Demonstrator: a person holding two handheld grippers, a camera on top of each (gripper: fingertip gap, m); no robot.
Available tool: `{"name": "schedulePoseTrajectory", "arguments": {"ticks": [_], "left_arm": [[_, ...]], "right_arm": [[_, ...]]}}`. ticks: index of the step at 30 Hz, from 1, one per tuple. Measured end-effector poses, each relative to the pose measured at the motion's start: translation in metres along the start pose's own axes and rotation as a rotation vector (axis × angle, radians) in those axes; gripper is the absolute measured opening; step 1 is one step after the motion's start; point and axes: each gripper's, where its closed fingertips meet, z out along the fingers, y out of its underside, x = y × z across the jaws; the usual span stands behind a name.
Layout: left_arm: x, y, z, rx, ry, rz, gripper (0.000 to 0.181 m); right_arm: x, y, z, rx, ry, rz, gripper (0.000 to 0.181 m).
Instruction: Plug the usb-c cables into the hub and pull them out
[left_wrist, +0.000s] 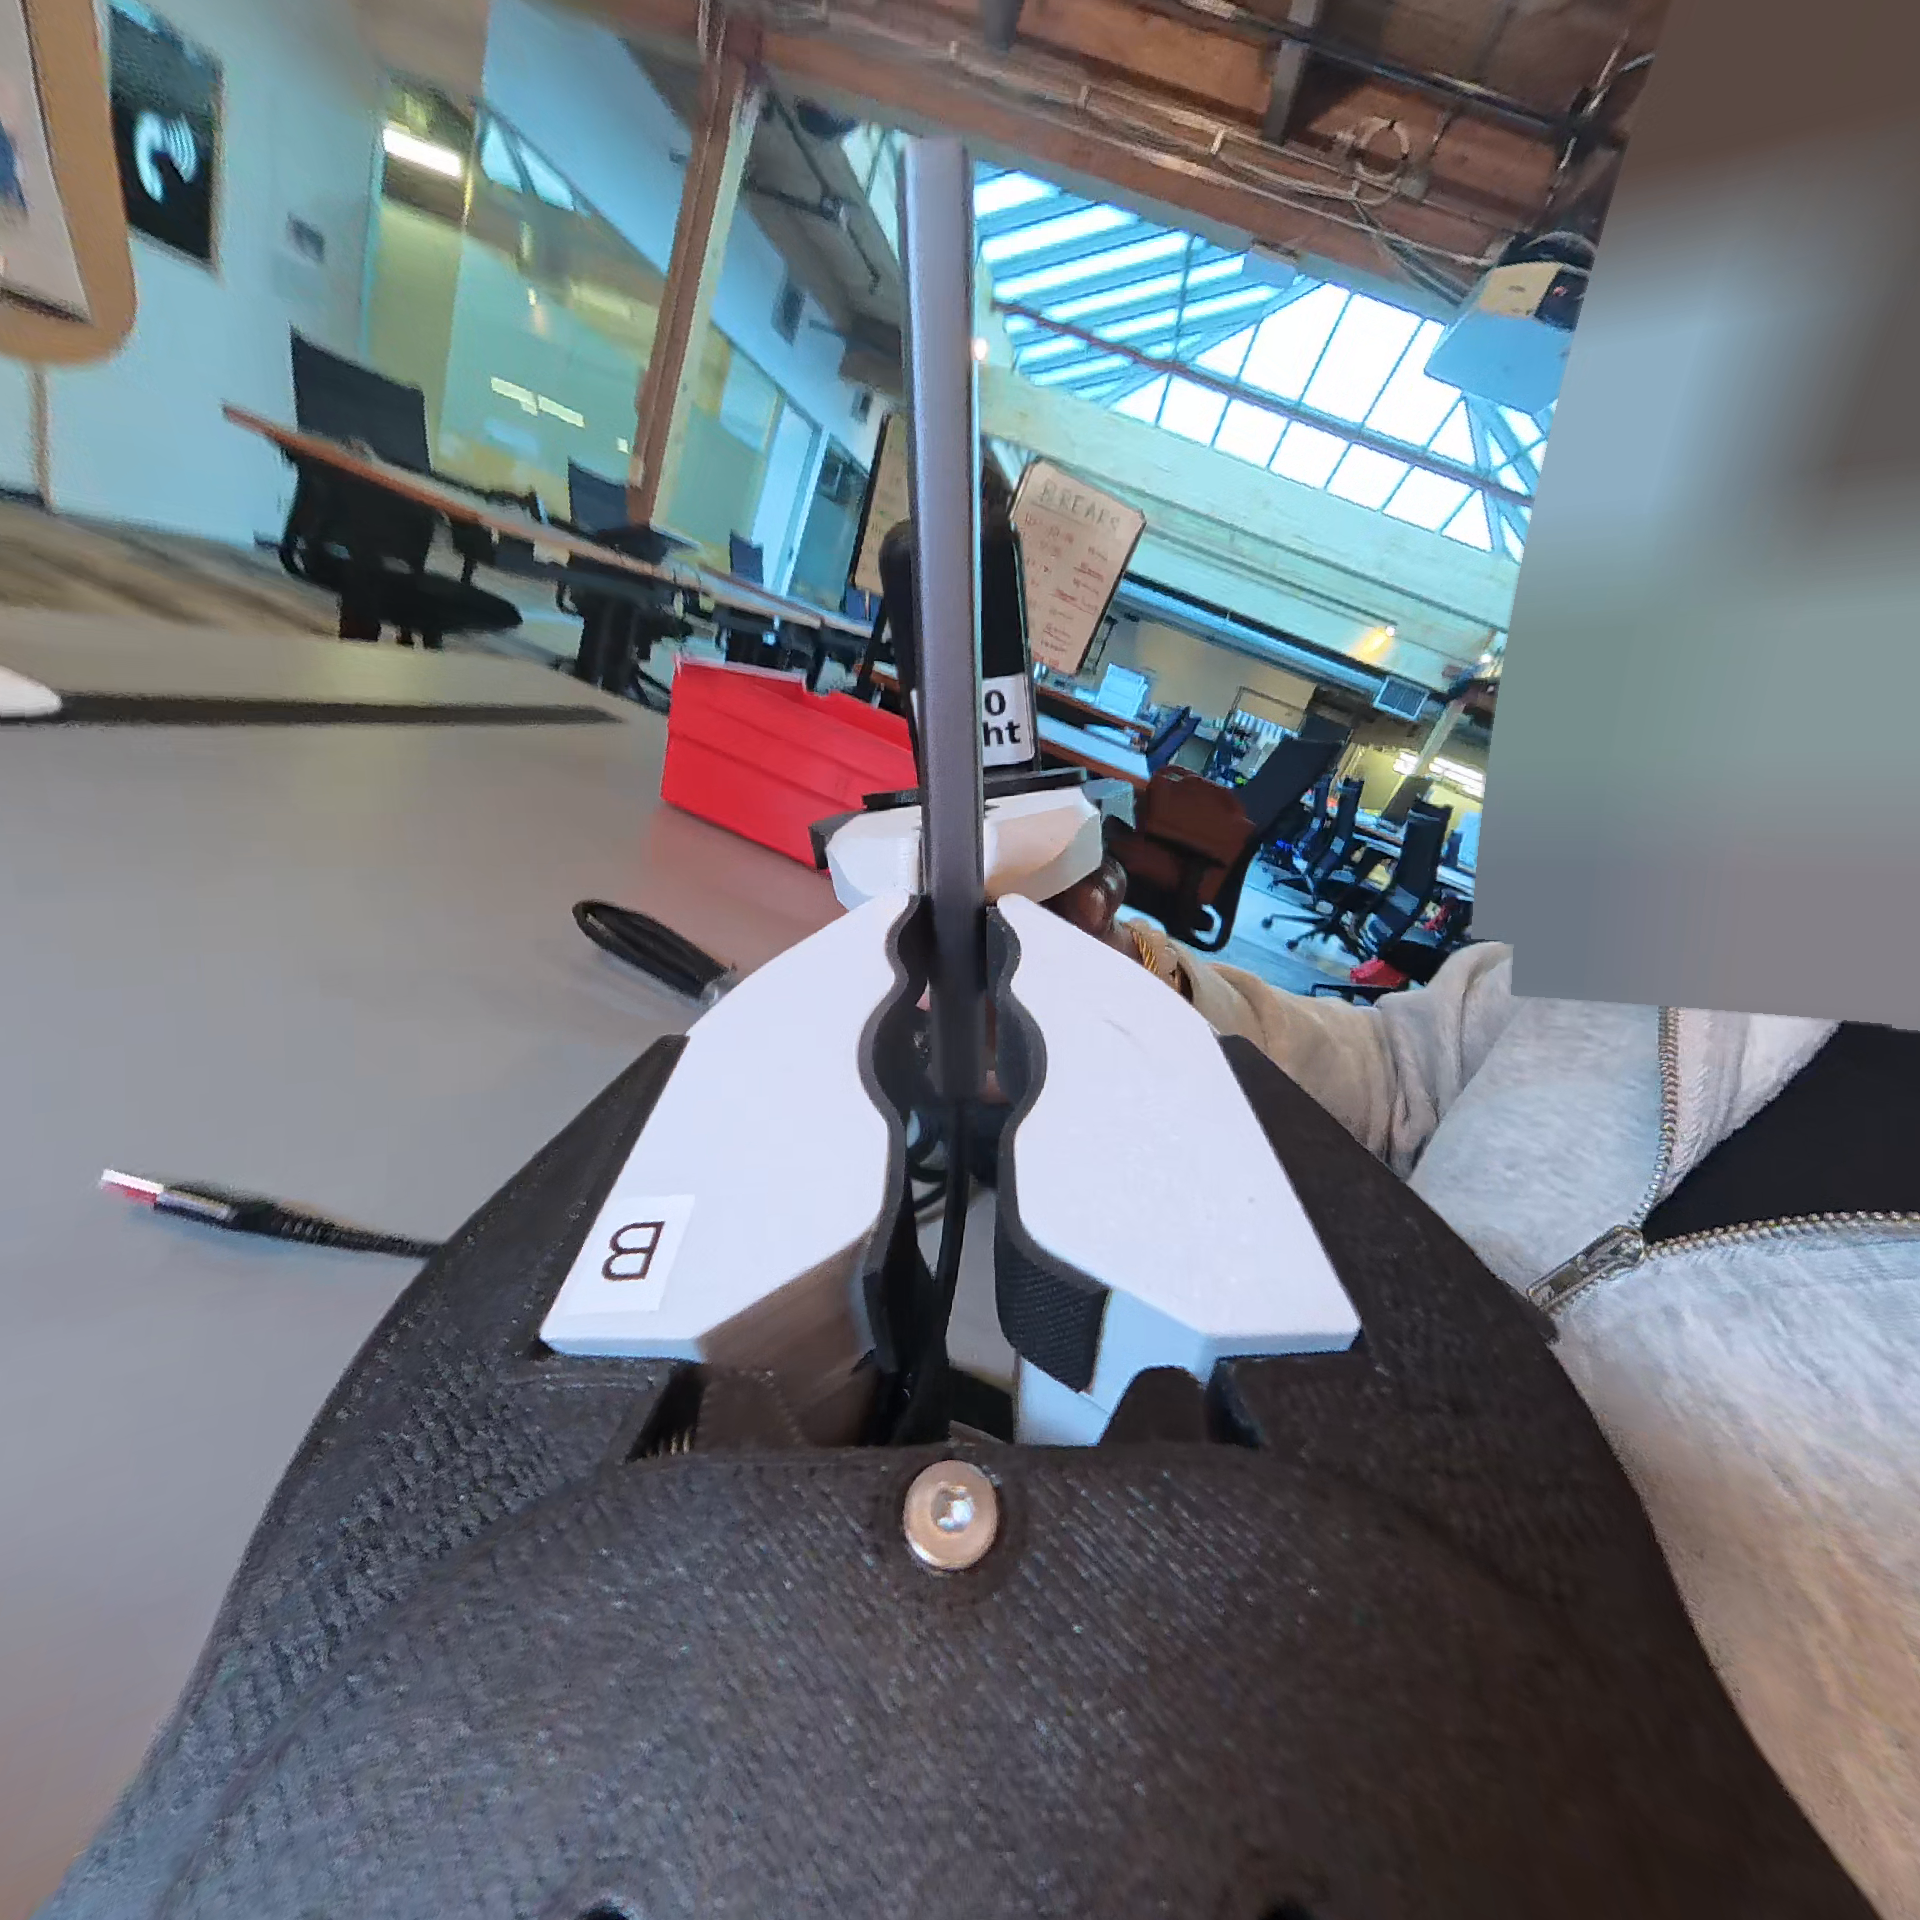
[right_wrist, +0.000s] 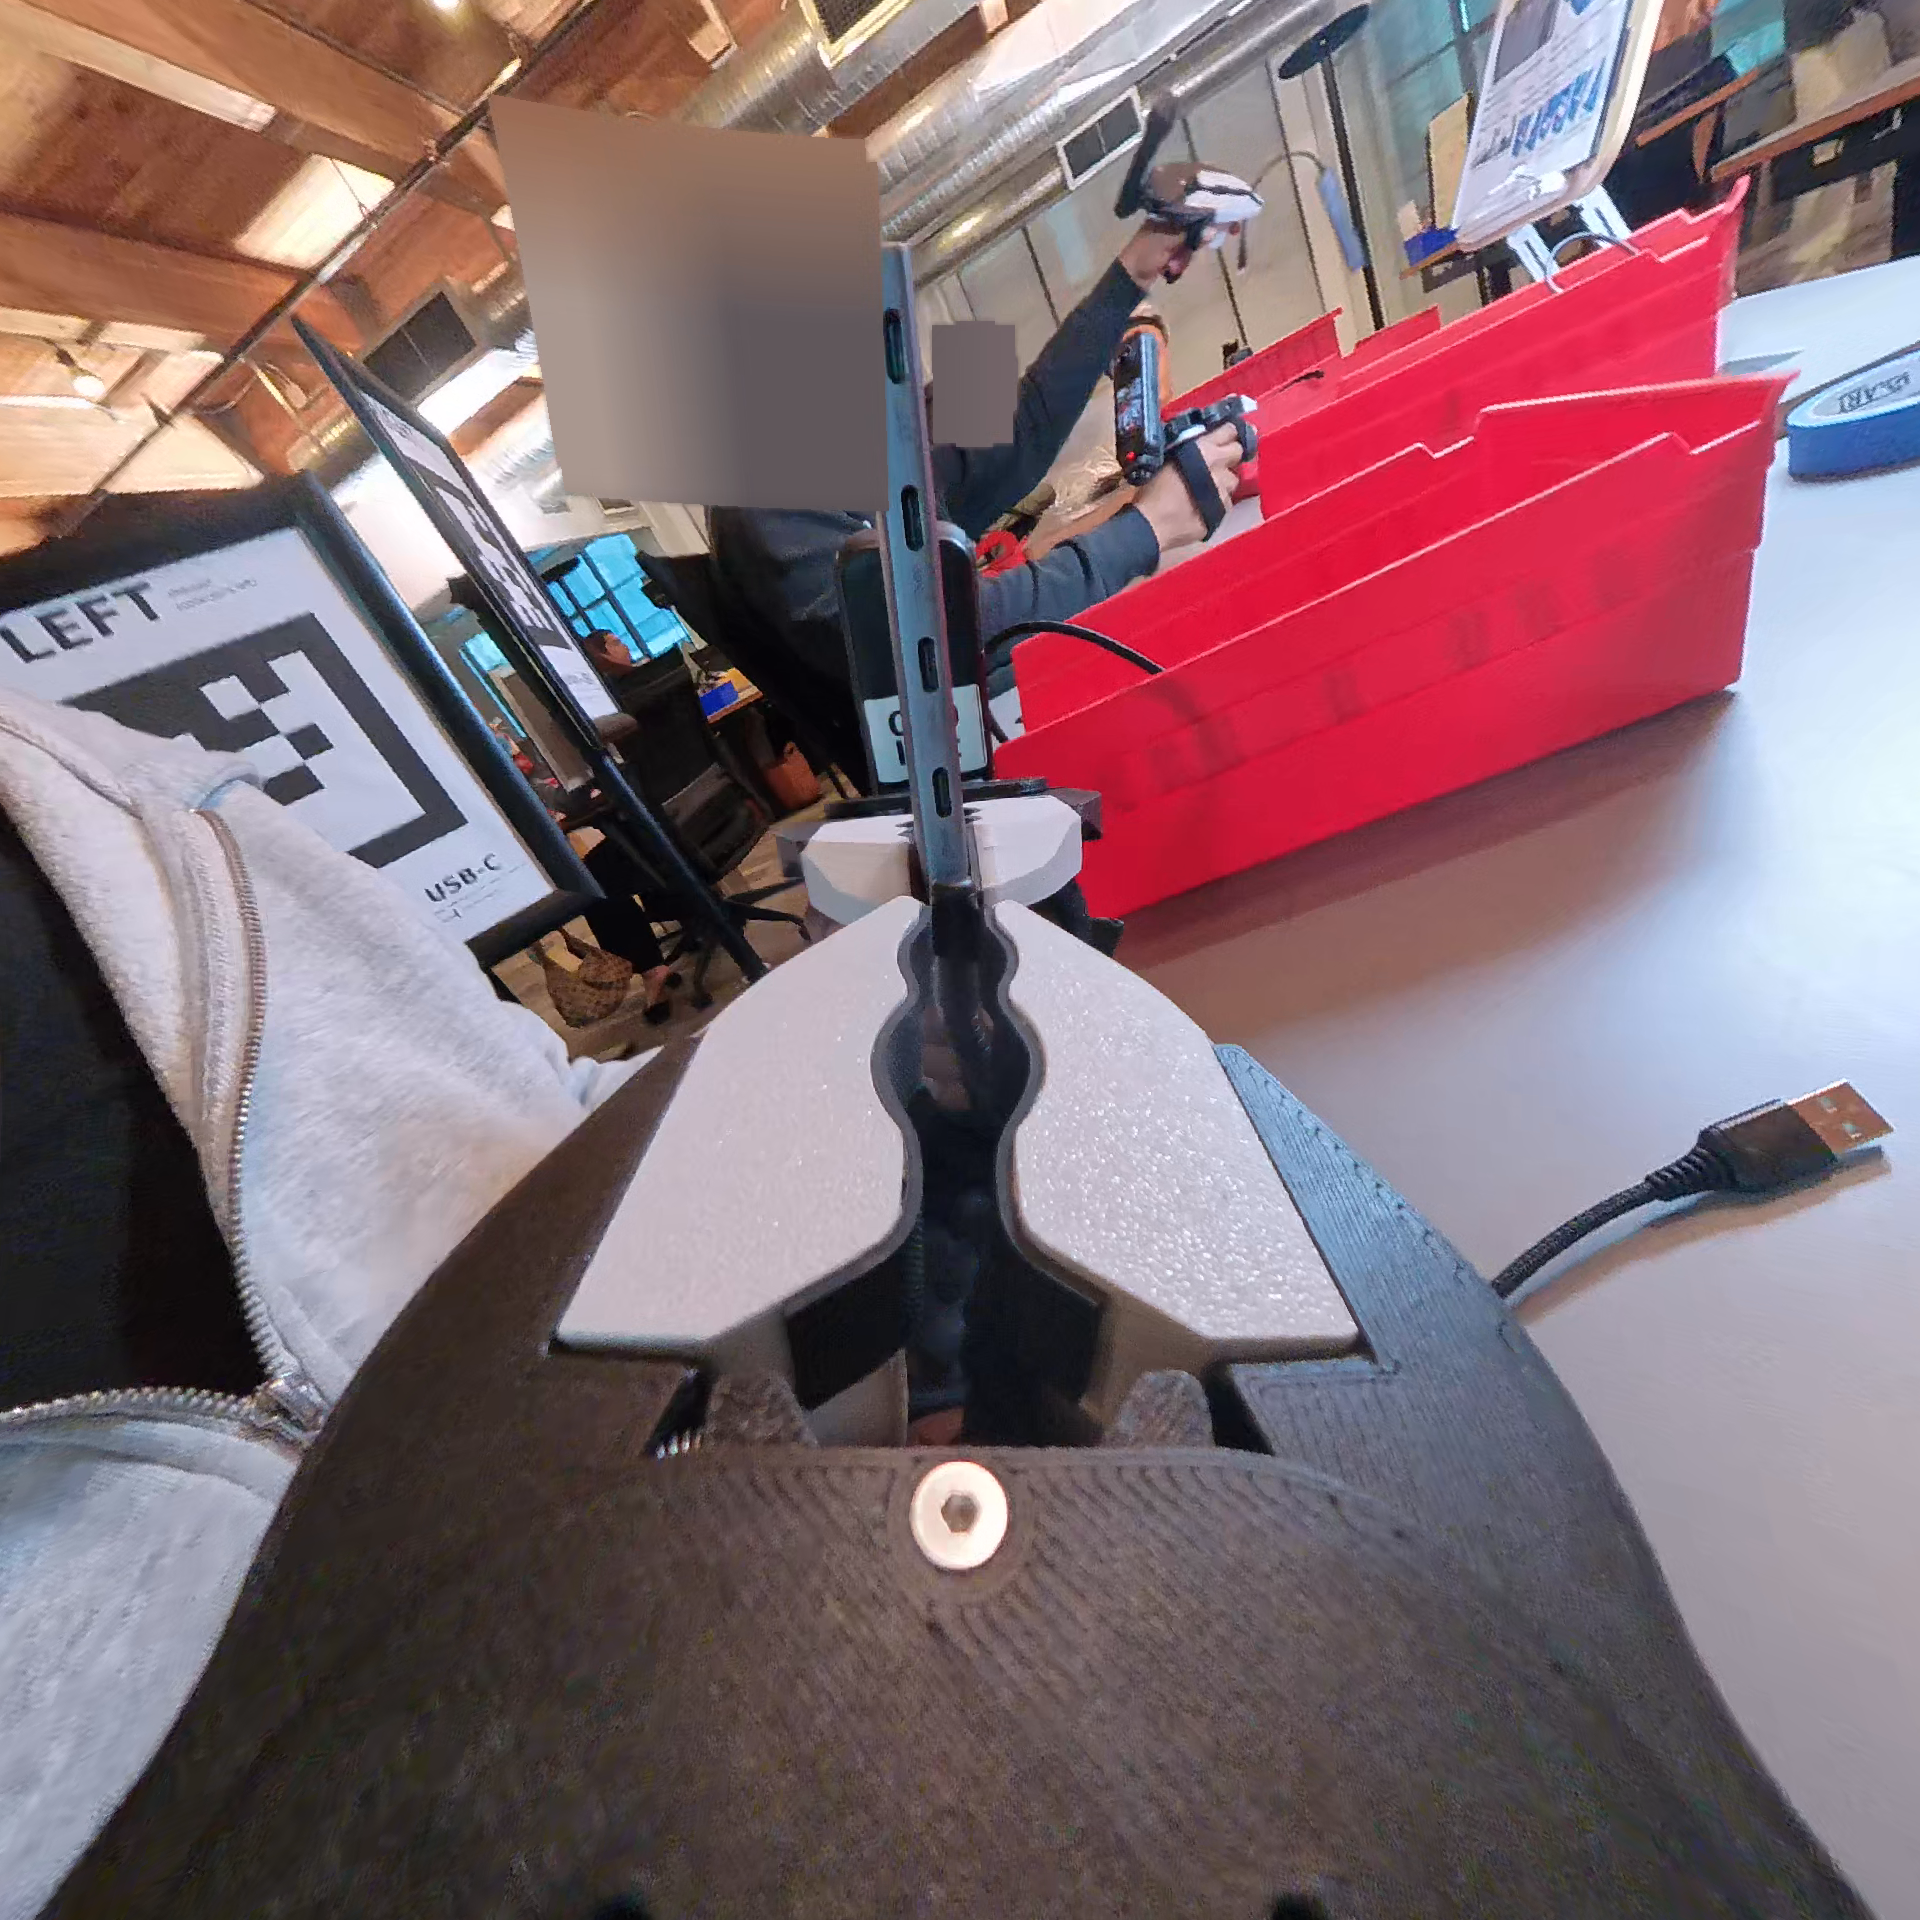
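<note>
Grippers: two, facing each other across the hub.
Left gripper (left_wrist: 951, 925): clenched on the hub (left_wrist: 940, 520), which stands upright between its white fingers; one thin black wire runs down the gap behind the grip.
Right gripper (right_wrist: 951, 920): fingers drawn in around a black lead (right_wrist: 951, 966) leaving the hub's lower end; they look tight on it.
Hub: one slim dark grey bar, held off the table (right_wrist: 1558, 935) and pinched by the left gripper near its lower end.
Ports: four slots counted along the hub's narrow edge in the right wrist view, the top one (right_wrist: 896, 338) beside a blur patch; none shows a plug.
Loose USB-A plug (right_wrist: 1797, 1138): one, on a braided cable, lying flat on the table and well apart from the hub.
Coiled black cable (left_wrist: 649, 940): one, on the table; its ends are hidden.
Red bins (right_wrist: 1403, 665): at least three, ranged one behind another; the exact count is unclear.
Blue tape roll (right_wrist: 1860, 416): one, cut off by the frame edge.
Marker boards (right_wrist: 260, 707): two, partly behind a grey zip jacket (right_wrist: 312, 987).
Hard to make out: whether the black lead is a separate plug or the hub's own cord; the grip point sits in shadow.
</note>
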Motion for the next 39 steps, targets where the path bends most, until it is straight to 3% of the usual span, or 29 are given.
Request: {"name": "schedulePoseTrajectory", "arguments": {"ticks": [13,15,16,17,19,22,25,33,35,39], "left_arm": [[-0.004,0.009,0.005,-0.042,-0.012,0.008,0.009],[-0.025,-0.038,-0.038,0.277,-0.095,-0.064,0.01],[-0.036,-0.047,-0.06,0.329,-0.183,-0.022,0.009],[-0.033,-0.038,-0.057,0.246,-0.165,-0.017,0.009],[-0.017,-0.009,-0.021,0.037,-0.121,0.072,0.01],[-0.005,0.008,0.006,-0.054,-0.059,0.083,0.01],[-0.003,0.011,0.007,-0.065,-0.056,0.1,0.01],[0.0,0.01,0.006,-0.058,-0.057,0.116,0.01],[-0.001,0.008,0.005,-0.044,-0.059,0.101,0.01],[-0.001,0.011,0.006,-0.06,-0.061,0.115,0.01]], "right_arm": [[0.005,0.007,-0.014,-0.062,0.062,-0.023,0.008],[0.026,-0.026,-0.066,0.156,0.169,0.045,0.007],[0.028,-0.045,-0.101,0.302,0.174,0.094,0.006],[0.022,-0.052,-0.117,0.33,0.18,0.079,0.006],[0.005,-0.048,-0.11,0.203,0.229,-0.044,0.007],[-0.01,-0.067,-0.107,0.151,0.271,-0.124,0.007],[0.0,-0.082,-0.12,0.087,0.373,-0.162,0.007],[0.052,-0.048,-0.125,-0.104,0.629,-0.133,0.01],[0.067,-0.038,-0.133,-0.164,0.738,-0.151,0.025],[0.088,-0.012,-0.161,-0.336,0.97,-0.13,0.087]]}}
